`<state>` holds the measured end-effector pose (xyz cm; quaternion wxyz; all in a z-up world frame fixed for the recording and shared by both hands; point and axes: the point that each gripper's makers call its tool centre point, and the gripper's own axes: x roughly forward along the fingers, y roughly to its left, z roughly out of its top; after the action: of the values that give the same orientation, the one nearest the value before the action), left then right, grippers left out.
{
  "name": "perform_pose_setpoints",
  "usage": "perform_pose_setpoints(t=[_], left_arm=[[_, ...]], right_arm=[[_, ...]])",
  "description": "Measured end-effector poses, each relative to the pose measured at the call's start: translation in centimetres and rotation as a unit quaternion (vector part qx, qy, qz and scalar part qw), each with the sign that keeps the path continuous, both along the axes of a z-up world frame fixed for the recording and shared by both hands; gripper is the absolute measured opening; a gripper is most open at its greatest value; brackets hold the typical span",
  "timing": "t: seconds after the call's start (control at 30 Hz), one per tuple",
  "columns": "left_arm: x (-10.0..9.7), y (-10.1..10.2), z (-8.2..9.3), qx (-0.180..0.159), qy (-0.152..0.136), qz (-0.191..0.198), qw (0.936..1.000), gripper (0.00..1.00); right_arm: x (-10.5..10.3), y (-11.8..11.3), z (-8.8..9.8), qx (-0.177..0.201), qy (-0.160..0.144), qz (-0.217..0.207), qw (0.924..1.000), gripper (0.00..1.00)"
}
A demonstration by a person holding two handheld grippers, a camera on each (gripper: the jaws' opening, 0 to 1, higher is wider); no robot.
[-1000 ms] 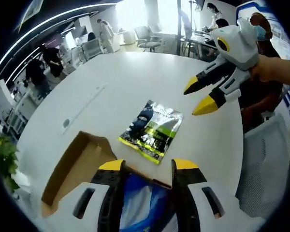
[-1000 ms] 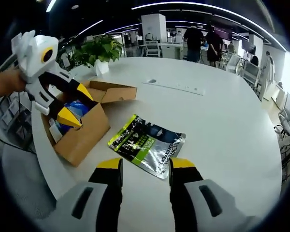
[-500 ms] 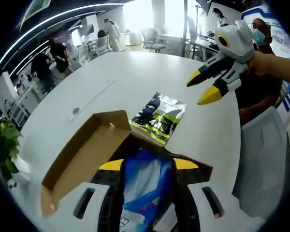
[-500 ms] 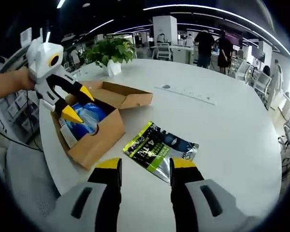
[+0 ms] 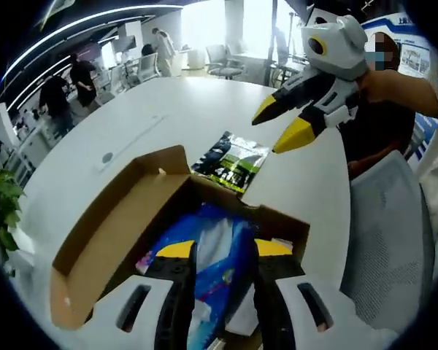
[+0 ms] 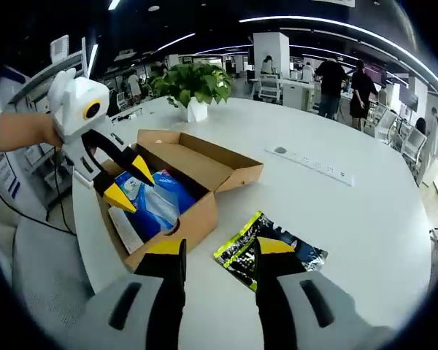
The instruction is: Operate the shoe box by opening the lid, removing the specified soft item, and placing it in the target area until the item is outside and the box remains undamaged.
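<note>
Inventory, L to R, right gripper view first.

1. My left gripper (image 6: 125,182): held over the near end of the shoe box (image 6: 177,224), jaws apart, yellow tips pointing down at the contents; nothing between them.
2. Shoe box: brown cardboard, lid (image 6: 212,158) open and folded back flat on the far side. Sits near the worktop (image 6: 350,240) edge closest to me.
3. Blue soft item (image 6: 157,197): inside the box, w/ a white flat piece beside it at the near wall.
4. Potted plant (image 6: 191,86): at the far worktop edge, behind the box.
5. Foil pouch (image 6: 266,250): black/green/silver, flat on the worktop just beside the box, partly behind my right gripper (image 6: 212,257), whose jaws are apart w/ nothing in them.
6. Power strip (image 6: 310,161): farther back on the worktop, well apart from the box.

Left gripper view.

7. Box lid (image 5: 113,233) on the left, open.
8. Blue soft item (image 5: 223,251) between my left gripper's parted jaws; contact can't be told.
9. Foil pouch (image 5: 231,160) beyond the box's far wall.
10. Right gripper (image 5: 279,125) above the pouch, jaws apart.
</note>
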<state>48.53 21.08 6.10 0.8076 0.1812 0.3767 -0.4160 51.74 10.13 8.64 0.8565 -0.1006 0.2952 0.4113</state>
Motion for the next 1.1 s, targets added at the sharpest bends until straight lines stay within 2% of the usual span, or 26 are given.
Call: perform_pose_setpoints(t=[0.23,0.43,0.6,0.77,1.1], left_arm=[[-0.4,0.0,-0.7,0.0,0.006,-0.01,0.9999,0.22],[-0.7,-0.6,-1.4,0.002,0.016,-0.028,0.9995,0.15],[-0.8,-0.9,-2.1,0.014,0.017,-0.045,0.9988,0.12],[-0.6,-0.8,-2.1,0.016,0.018,-0.043,0.9988,0.06],[-0.7,-0.6,-2.7,0.015,0.023,-0.035,0.999,0.01]], right_arm=[[0.2,2.7,-0.5,-0.001,0.005,0.029,0.9996,0.29],[0.3,5.0,-1.4,-0.017,0.005,0.06,0.998,0.26],[0.3,6.7,-2.2,-0.033,-0.004,0.085,0.9958,0.18],[0.7,8.2,-2.9,-0.055,-0.017,0.105,0.9928,0.17],[1.5,10.3,-4.4,-0.084,-0.015,0.124,0.9887,0.11]])
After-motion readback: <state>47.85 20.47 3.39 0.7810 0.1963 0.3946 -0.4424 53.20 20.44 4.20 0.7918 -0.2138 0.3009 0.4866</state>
